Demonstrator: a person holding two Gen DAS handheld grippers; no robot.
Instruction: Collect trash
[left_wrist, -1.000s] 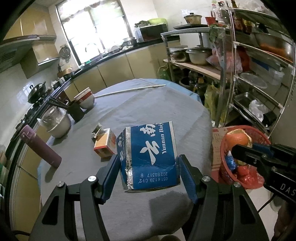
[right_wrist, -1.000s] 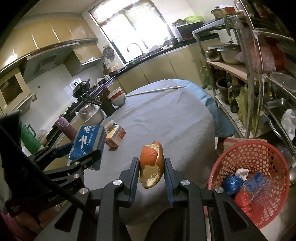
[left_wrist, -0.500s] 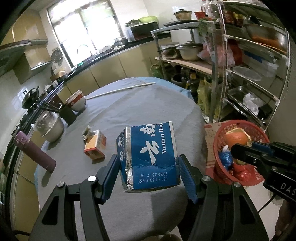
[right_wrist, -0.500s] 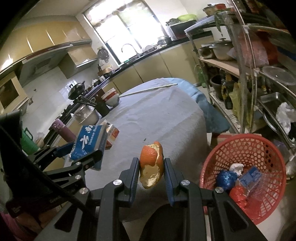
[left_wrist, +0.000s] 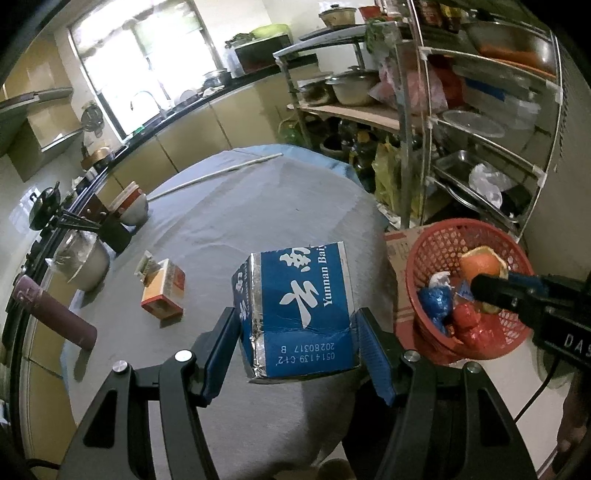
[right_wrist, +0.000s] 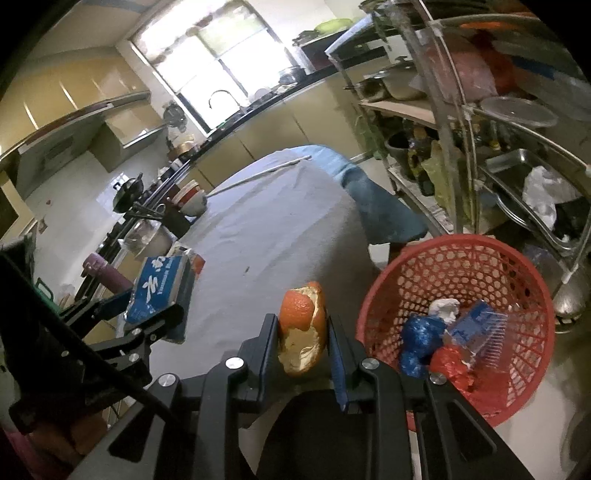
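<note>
My left gripper (left_wrist: 301, 343) is shut on a blue Yunnan Baiyao box (left_wrist: 299, 310) and holds it above the grey table (left_wrist: 236, 221). The box also shows in the right wrist view (right_wrist: 160, 286). My right gripper (right_wrist: 303, 345) is shut on an orange peel (right_wrist: 303, 332), held off the table's edge, just left of the red mesh basket (right_wrist: 461, 266) on the floor. In the left wrist view the peel (left_wrist: 480, 264) hangs over the basket (left_wrist: 436, 251). The basket holds blue, red and white wrappers (right_wrist: 439, 338).
A small orange-red carton (left_wrist: 164, 291) lies on the table. A maroon flask (left_wrist: 51, 314), a pot (left_wrist: 83, 258), a chopstick holder (left_wrist: 110, 229) and bowls (left_wrist: 131, 206) line the table's left edge. A metal shelf rack (left_wrist: 480, 122) stands right, beside the basket.
Both grippers have drawn back from the table and swung right. The basket now sits closer to the orange peel. Both grips are unchanged.
</note>
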